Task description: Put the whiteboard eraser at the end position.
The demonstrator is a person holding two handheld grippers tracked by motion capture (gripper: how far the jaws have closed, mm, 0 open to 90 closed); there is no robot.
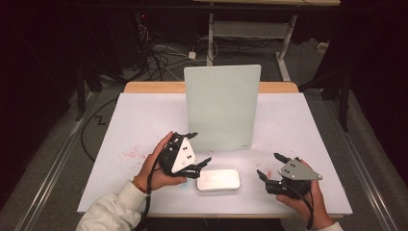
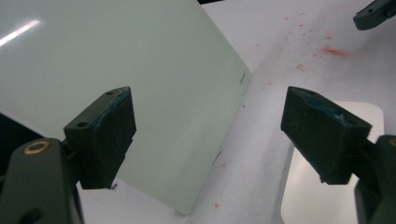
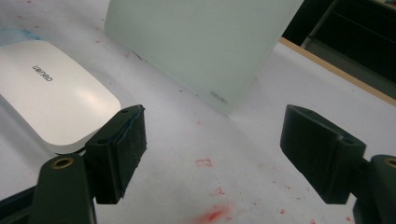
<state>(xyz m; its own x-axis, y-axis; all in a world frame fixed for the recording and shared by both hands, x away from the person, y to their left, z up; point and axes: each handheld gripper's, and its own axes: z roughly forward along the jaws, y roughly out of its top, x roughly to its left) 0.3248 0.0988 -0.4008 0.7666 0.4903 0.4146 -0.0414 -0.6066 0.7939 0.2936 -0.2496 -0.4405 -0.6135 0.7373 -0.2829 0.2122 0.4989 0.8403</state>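
A pale green glass board (image 1: pixel 222 107) stands upright near the middle of the white table (image 1: pixel 144 120). In front of it lies a flat white rounded block (image 1: pixel 218 181), its logo side up in the right gripper view (image 3: pixel 51 88). My left gripper (image 1: pixel 198 148) is held just left of the block, open, nothing between its jaws; its view looks at the board (image 2: pixel 140 84) and the block's edge (image 2: pixel 327 196). My right gripper (image 1: pixel 270 165) rests to the right of the block, open and empty, facing the board (image 3: pixel 201 42).
Red marker smudges (image 1: pixel 129 154) dot the table left of my left hand, with more (image 3: pixel 212 214) under my right gripper. A wooden strip (image 1: pixel 154 87) runs along the table's far edge. Cables (image 1: pixel 159 55) and a desk frame (image 1: pixel 250 31) lie on the floor beyond.
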